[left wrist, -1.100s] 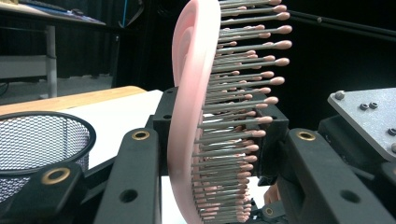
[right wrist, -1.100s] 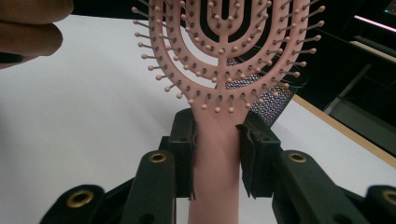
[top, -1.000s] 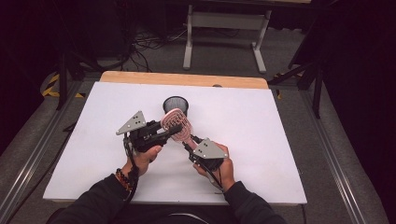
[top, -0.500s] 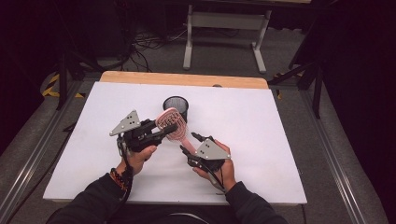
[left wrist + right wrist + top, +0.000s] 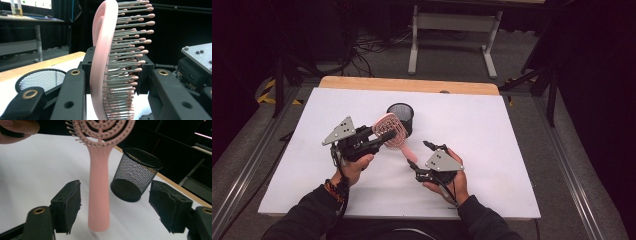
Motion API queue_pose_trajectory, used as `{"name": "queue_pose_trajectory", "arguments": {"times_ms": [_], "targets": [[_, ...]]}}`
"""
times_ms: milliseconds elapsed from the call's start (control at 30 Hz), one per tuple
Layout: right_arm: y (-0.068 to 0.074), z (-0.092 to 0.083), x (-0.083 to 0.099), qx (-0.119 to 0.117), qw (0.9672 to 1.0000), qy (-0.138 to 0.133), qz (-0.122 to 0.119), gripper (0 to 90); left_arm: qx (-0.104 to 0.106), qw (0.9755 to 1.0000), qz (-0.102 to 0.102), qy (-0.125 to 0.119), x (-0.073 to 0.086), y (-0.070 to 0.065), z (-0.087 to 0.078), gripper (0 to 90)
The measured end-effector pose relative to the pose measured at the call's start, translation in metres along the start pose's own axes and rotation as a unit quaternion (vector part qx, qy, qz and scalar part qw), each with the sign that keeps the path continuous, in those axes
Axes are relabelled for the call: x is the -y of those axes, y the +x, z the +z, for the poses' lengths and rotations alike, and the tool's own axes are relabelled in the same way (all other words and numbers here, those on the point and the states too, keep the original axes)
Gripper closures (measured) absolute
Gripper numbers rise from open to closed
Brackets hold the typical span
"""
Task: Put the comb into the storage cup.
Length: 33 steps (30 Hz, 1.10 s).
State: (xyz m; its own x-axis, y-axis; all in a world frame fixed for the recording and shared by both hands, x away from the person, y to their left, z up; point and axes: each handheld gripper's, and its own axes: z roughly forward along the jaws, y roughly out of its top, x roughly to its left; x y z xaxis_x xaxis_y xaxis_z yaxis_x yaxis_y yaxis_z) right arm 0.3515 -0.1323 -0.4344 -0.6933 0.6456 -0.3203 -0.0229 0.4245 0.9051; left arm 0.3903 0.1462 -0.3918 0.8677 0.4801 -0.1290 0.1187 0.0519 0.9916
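Observation:
A pink hairbrush (image 5: 391, 131) hangs above the white table, handle pointing towards the right gripper. My left gripper (image 5: 379, 136) is shut on its round bristled head (image 5: 105, 62), a jaw on each side. My right gripper (image 5: 418, 154) is open; its jaws have just been opening. The brush's handle (image 5: 99, 190) hangs between the right gripper's (image 5: 117, 206) pads without touching either. A black mesh cup (image 5: 401, 116) stands upright just behind the brush, also seen as a mesh cup (image 5: 135, 175) right of the handle.
The white table top (image 5: 512, 150) has a wooden strip (image 5: 412, 85) along its far edge. A grey desk frame (image 5: 452, 30) and cables lie on the floor beyond. Metal rails run along both sides of the table.
The right gripper's jaws have spread off the brush handle. The left gripper has carried the brush slightly to the left.

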Motion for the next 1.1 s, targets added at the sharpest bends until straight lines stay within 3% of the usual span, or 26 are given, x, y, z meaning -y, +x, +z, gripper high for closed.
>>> {"name": "queue_pose_trajectory", "arguments": {"times_ms": [133,333,733,933,1100], "targets": [[-0.005,-0.004,0.000,0.010,0.9999,-0.002,0.004,23.1,-0.005,1.0000,0.001,-0.001,-0.002,0.003,-0.004,62.9],[-0.012,-0.010,0.003,0.022,0.9995,0.005,-0.021,22.7,-0.013,0.9999,0.009,-0.002,-0.003,0.004,-0.006,62.9],[-0.023,-0.021,0.013,0.036,0.9993,0.003,-0.014,22.3,-0.026,0.9995,0.017,-0.008,-0.007,0.004,-0.013,62.9],[-0.025,-0.027,0.017,0.048,0.9985,-0.001,-0.028,21.9,-0.031,0.9993,0.019,-0.013,-0.009,0.007,-0.017,62.9],[-0.028,-0.031,0.020,0.050,0.9985,0.000,-0.023,19.8,-0.034,0.9991,0.021,-0.015,-0.011,0.009,-0.020,62.9]]}}
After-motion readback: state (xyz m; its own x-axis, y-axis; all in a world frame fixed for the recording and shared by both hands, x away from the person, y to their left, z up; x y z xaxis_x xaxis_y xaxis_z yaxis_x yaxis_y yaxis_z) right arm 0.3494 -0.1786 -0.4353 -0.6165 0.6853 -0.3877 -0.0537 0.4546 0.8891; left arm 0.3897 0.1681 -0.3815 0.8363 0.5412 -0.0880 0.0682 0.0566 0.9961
